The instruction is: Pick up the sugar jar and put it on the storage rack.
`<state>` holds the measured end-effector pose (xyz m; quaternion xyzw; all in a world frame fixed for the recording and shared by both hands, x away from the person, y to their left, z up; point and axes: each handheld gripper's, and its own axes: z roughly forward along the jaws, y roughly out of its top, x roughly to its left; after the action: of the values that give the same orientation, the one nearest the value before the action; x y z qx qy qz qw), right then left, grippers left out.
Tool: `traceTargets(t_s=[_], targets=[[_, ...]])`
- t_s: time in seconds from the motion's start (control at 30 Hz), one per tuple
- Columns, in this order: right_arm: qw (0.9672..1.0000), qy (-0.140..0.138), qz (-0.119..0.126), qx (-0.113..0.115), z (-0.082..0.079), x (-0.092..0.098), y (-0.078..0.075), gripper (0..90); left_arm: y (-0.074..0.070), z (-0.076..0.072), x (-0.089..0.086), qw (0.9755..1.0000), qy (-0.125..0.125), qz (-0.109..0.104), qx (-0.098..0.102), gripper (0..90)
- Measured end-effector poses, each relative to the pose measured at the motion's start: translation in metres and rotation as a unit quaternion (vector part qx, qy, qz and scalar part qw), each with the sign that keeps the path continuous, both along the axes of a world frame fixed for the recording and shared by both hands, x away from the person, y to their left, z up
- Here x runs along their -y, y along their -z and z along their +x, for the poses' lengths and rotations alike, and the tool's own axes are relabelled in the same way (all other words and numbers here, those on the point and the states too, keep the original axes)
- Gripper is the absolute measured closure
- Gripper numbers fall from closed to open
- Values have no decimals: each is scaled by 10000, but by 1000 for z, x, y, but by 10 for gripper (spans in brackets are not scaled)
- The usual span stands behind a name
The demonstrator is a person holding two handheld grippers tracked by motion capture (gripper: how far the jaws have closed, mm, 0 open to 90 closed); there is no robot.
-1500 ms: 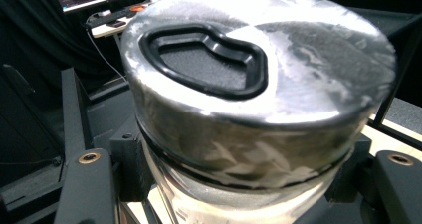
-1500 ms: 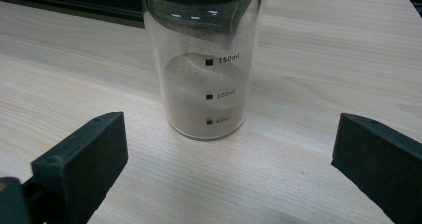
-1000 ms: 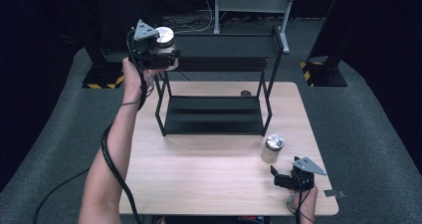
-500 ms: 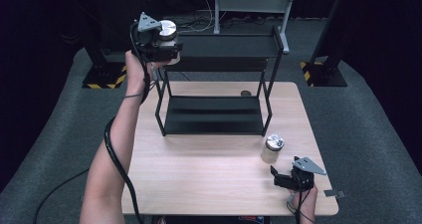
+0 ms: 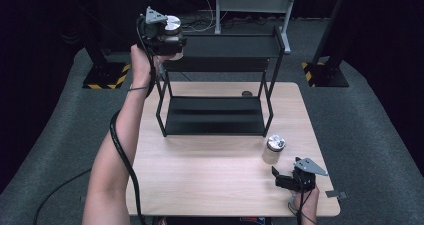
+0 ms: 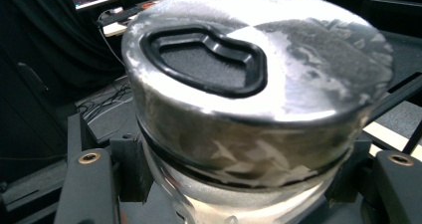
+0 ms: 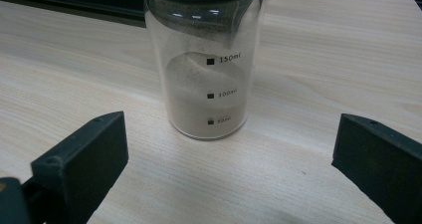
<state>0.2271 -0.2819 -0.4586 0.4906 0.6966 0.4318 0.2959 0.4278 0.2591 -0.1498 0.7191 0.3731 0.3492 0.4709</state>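
Note:
My left gripper [image 5: 170,41] is raised at the top left corner of the black two-tier rack [image 5: 220,85], shut on a glass jar with a shiny metal lid [image 5: 172,27]. Close up in the left gripper view, that lid [image 6: 259,59] sits between both jaws, which press on the jar's neck. A second jar [image 5: 274,149] with a metal lid stands on the table, right of the rack's front. In the right gripper view this jar [image 7: 204,69] holds pale powder and has volume marks. My right gripper [image 5: 286,180] stands open just in front of it, near the table's front right.
The wooden table [image 5: 200,185] has bare room in front of the rack. A small dark round thing [image 5: 246,93] lies on the table behind the rack. Grey metal legs [image 5: 250,7] and black stands with striped bases [image 5: 105,75] rise from the floor beyond.
My left gripper has carried its jar a little up and to the right, toward the rack's top shelf. The right gripper and the standing jar have stayed still.

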Motion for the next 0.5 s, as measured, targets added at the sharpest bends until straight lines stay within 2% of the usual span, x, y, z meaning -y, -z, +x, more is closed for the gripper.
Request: traceTargets(t_s=[0.5], targets=[[10000, -6, -15, 11, 0, 0, 0, 0, -5, 22, 2, 9994, -205, -71, -261, 307]])
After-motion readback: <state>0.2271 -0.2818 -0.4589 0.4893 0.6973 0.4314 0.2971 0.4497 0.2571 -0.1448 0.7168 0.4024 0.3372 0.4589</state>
